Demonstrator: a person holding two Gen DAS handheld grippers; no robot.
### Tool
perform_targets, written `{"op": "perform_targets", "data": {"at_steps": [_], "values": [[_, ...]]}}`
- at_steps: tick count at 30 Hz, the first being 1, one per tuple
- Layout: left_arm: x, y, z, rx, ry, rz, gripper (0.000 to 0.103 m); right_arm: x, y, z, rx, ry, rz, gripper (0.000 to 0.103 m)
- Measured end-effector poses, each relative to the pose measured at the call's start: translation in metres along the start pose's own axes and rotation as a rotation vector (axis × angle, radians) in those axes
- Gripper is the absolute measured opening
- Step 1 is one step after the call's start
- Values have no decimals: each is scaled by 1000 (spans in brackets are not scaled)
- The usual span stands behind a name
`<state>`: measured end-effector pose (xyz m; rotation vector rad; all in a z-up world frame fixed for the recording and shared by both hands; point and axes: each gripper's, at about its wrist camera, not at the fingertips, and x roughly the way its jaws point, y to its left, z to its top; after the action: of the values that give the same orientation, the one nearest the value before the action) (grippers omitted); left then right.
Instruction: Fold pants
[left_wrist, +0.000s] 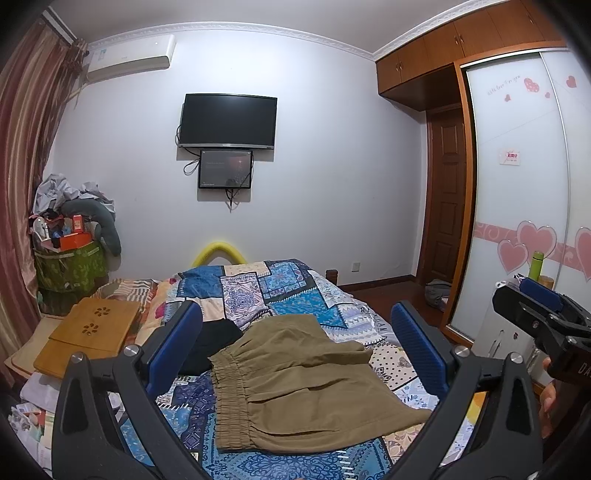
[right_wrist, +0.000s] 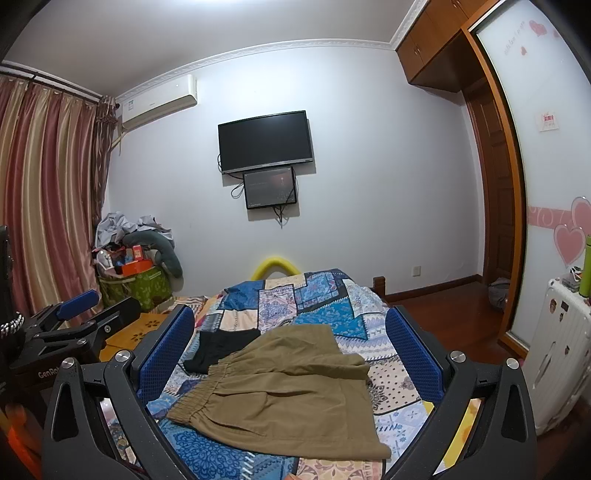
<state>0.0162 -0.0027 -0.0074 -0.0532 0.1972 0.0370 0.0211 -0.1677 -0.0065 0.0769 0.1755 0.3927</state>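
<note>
Both grippers hang above the bed with nothing held: left gripper (left_wrist: 295, 343) has its blue fingers (left_wrist: 173, 343) spread wide, and right gripper (right_wrist: 291, 347) likewise. Khaki pants (left_wrist: 306, 376) lie on the patchwork quilt (left_wrist: 295, 291), partly covering a black garment (left_wrist: 214, 345).
</note>
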Motion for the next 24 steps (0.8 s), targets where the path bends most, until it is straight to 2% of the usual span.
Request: {"op": "perform_targets", "data": {"at_steps": [6,12,17,21,24], "values": [[2,1,-2,-1,6,1,103,3,1,-2,0,13,2,103],[24,10,-1,-18,34,12,103,16,-2,0,-7,36,-5,103],[68,32,-4,-71,114,13,103,42,-17,-2,20,74,-17,103],[114,54,-13,-80,202,74,103,71,-37,-13,36,144,-43,103],[148,70,-25,-74,267,119,103,95,-55,-29,46,230,-67,103]]}}
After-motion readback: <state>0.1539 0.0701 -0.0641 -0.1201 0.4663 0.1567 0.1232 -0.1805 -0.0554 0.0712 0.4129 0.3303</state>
